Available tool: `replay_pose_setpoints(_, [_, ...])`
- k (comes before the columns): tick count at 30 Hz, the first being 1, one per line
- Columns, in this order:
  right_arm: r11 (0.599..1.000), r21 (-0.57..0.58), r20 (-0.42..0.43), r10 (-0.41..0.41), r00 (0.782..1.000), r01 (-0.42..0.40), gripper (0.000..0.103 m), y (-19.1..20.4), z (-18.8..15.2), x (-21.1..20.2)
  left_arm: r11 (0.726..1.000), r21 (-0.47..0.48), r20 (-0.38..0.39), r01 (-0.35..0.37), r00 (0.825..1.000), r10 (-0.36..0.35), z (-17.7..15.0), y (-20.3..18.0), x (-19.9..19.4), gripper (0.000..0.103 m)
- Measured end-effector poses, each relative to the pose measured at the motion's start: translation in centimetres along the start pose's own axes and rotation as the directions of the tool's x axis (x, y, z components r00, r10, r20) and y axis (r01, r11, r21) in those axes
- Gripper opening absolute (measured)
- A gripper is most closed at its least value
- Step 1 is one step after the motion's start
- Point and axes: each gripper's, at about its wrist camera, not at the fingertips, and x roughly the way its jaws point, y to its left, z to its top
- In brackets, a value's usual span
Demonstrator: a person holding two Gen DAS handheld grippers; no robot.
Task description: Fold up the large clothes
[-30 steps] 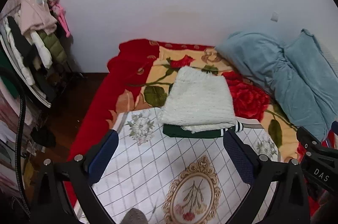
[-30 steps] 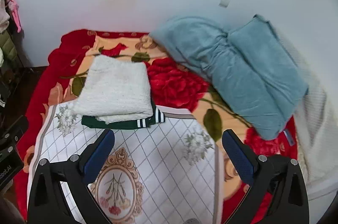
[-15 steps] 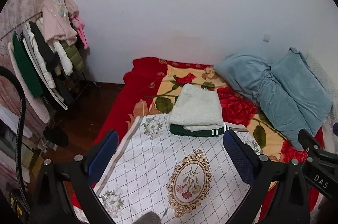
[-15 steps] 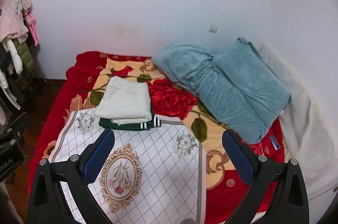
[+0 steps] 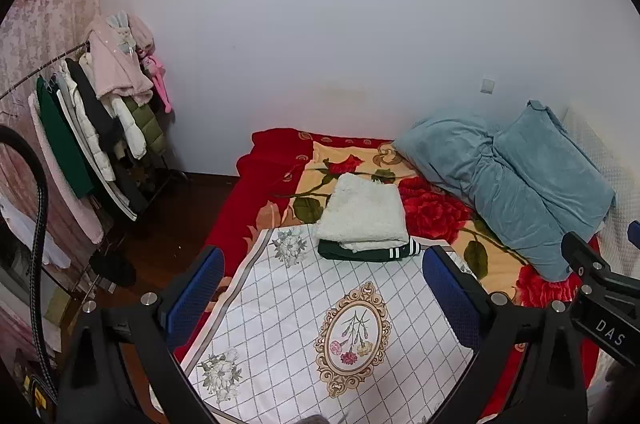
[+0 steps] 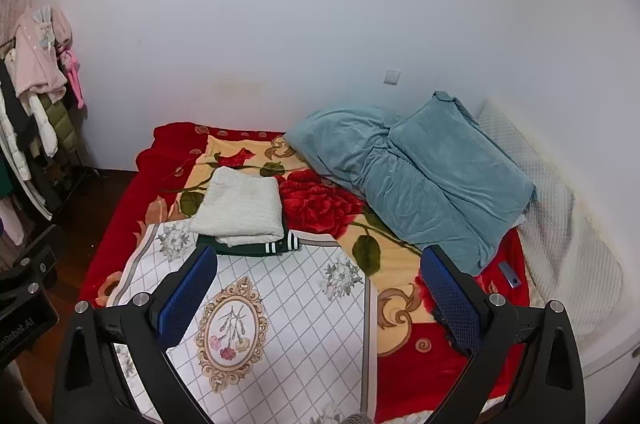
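Note:
A folded white fluffy garment (image 5: 364,212) lies on top of a folded dark green garment with white stripes (image 5: 372,252), at the far edge of a white checked cloth (image 5: 320,308) spread on the bed. The stack also shows in the right wrist view (image 6: 240,203), with the green garment (image 6: 256,247) under it on the cloth (image 6: 288,312). My left gripper (image 5: 320,288) is open and empty, held well back above the cloth. My right gripper (image 6: 318,288) is open and empty too, also far back from the stack.
The bed has a red floral blanket (image 5: 432,212). A blue-grey duvet and pillow (image 6: 420,175) lie at the right, a white quilted cover (image 6: 560,224) beyond. A rack of hanging clothes (image 5: 100,127) stands at the left over dark floor (image 5: 172,207).
Both grippers have pulled back and up from the stack; the folded clothes now look smaller and farther, and more wall and the clothes rack have come into view.

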Motion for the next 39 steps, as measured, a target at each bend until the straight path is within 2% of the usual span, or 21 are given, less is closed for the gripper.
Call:
replay_pose_setpoints(13, [0.999,-0.017,0.026,0.028,0.999,-0.028,0.103,-0.3,-0.4,-1.8,1.000,-0.010,0.028,-0.021,0.999,0.021,-0.6,0.6,-1.8,0.101])
replay_pose_setpoints(39, [0.998,-0.027,0.040,0.062,0.997,-0.061,0.103,-0.4,0.7,-1.9,1.000,-0.020,0.023,0.000,1.000,0.000,-0.1,0.5,-2.7,0.101])
